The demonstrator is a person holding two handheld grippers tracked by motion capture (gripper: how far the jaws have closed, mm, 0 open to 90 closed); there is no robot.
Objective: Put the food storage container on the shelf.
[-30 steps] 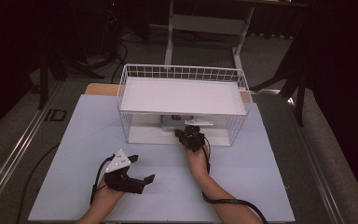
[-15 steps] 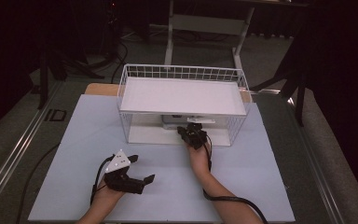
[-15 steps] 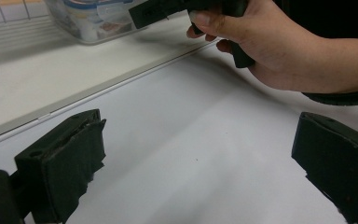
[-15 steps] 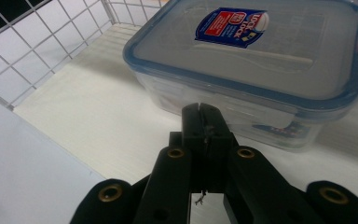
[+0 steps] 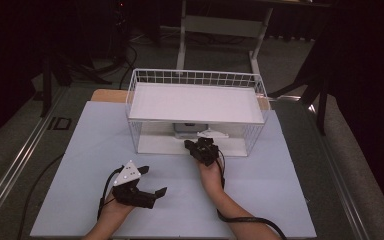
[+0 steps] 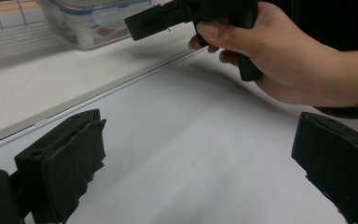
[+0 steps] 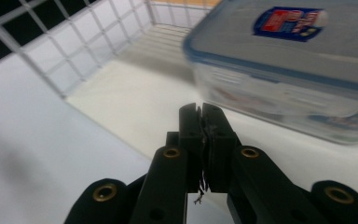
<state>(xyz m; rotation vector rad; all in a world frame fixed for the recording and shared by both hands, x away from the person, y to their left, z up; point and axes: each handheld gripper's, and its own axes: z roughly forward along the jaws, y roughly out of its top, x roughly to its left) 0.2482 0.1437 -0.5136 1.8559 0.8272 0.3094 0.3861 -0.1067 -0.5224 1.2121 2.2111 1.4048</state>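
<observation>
We hold two grippers, one in each hand. The left gripper point(image 5: 152, 192) is nearest to us, low over the white table point(image 5: 80, 150). Its two jaws stand wide apart with nothing between them.

A bit farther out, ahead and to the right of it, is our right gripper point(image 5: 198, 148). In the right gripper view point(image 7: 203, 140) its two jaws are pressed tight together, and nothing is caught between them. Our right hand point(image 6: 270, 60) wraps round its handle.

Just past the tips of the right gripper we see one clear plastic box point(image 7: 289, 70) with a blue-edged lid and one red and blue sticker point(image 7: 289, 21) on top. The jaws are near it but not touching it.

The box sits on the bottom floor of one white wire rack point(image 5: 147, 97). The rack has one flat white shelf point(image 5: 195, 102) above the box.
</observation>
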